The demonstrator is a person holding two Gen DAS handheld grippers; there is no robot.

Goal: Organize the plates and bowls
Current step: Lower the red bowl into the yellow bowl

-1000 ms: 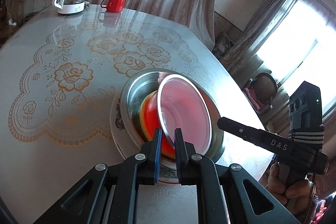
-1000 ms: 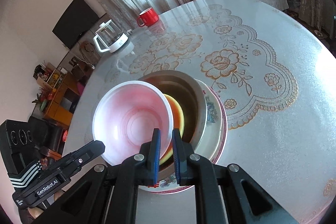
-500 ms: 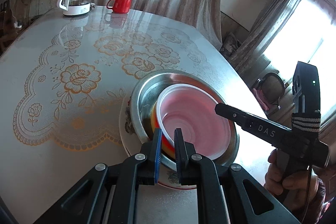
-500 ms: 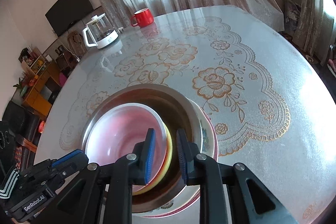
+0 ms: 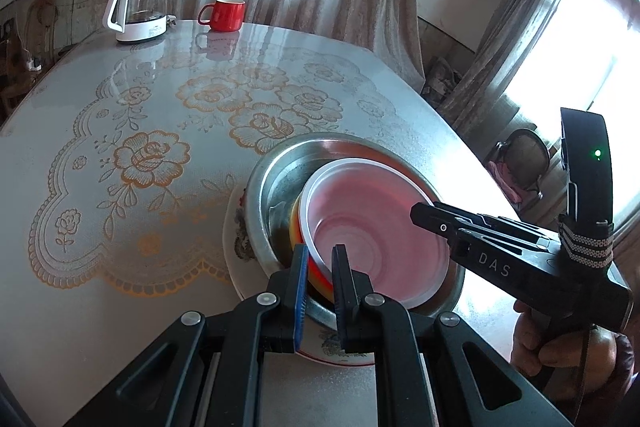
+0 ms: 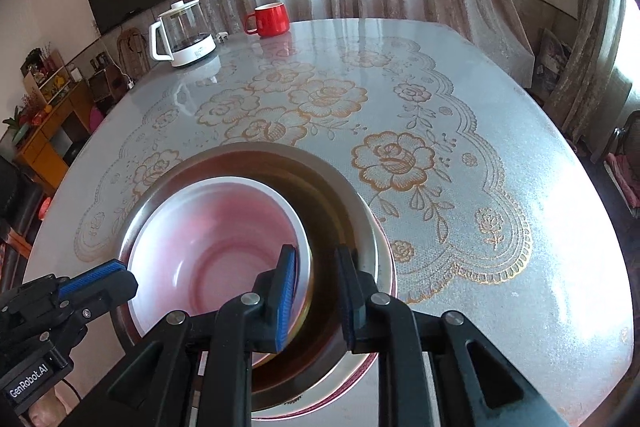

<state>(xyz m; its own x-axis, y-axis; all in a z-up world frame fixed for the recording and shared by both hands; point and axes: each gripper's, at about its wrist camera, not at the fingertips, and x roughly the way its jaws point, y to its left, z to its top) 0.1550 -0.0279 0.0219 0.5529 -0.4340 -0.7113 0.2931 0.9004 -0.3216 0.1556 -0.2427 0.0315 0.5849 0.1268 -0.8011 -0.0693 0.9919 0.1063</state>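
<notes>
Stacked dishes on the desk (image 6: pixel 520 155). The pink bowl (image 5: pixel 376 231) sits in an orange bowl (image 5: pixel 295 223), both nested in a steel bowl (image 5: pixel 264 195) resting on a floral plate (image 5: pixel 236 247). The left tongs (image 5: pixel 320 259) straddle the near rims of the pink and orange bowls, parted a little; whether they pinch is unclear. The right tongs (image 6: pixel 316 267) are released, parted around the pink bowl's right rim. Far beyond both tongs stand a red mug (image 6: pixel 270 20) and a glass kettle (image 6: pixel 182 33).

The table (image 6: pixel 520 267), covered with a lace-pattern floral cloth (image 6: pixel 420 163), carries a flowered plate (image 5: pixel 236 239), a glass kettle (image 6: pixel 182 33) and a red mug (image 6: pixel 270 19).
</notes>
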